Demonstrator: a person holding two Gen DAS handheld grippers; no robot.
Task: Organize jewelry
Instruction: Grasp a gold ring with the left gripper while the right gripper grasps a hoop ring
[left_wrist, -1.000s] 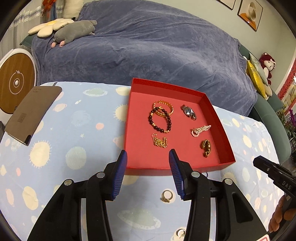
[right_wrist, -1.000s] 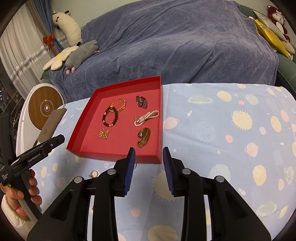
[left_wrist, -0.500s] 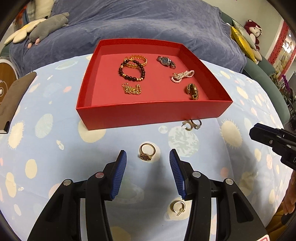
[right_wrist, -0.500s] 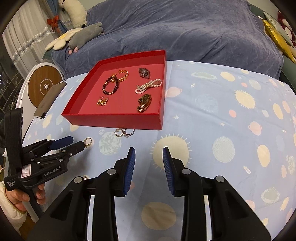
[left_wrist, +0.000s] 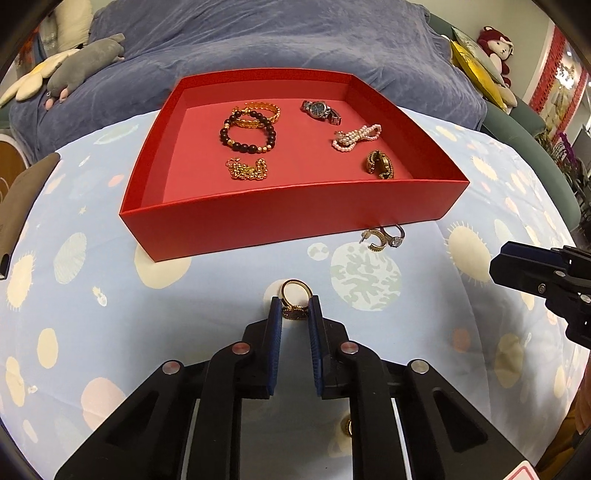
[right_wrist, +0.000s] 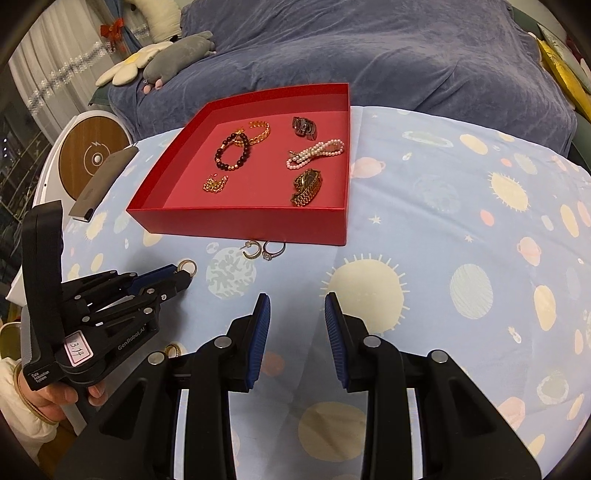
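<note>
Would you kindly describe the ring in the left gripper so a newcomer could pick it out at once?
Start at the red tray on the planet-print cloth, then come toward the camera to the left gripper, whose jaws have just closed. The gold ring sits pinched between its blue pads, alone, unlike the hoop earring and silver ring beside the tray wall.

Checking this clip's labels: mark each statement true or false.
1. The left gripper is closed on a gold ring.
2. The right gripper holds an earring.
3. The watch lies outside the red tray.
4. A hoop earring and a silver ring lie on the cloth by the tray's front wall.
1. True: the left gripper has just closed, its pads on the gold ring.
2. False: the right gripper is open and empty.
3. False: the watch lies inside the red tray.
4. True: hoop earring, silver ring.
</note>
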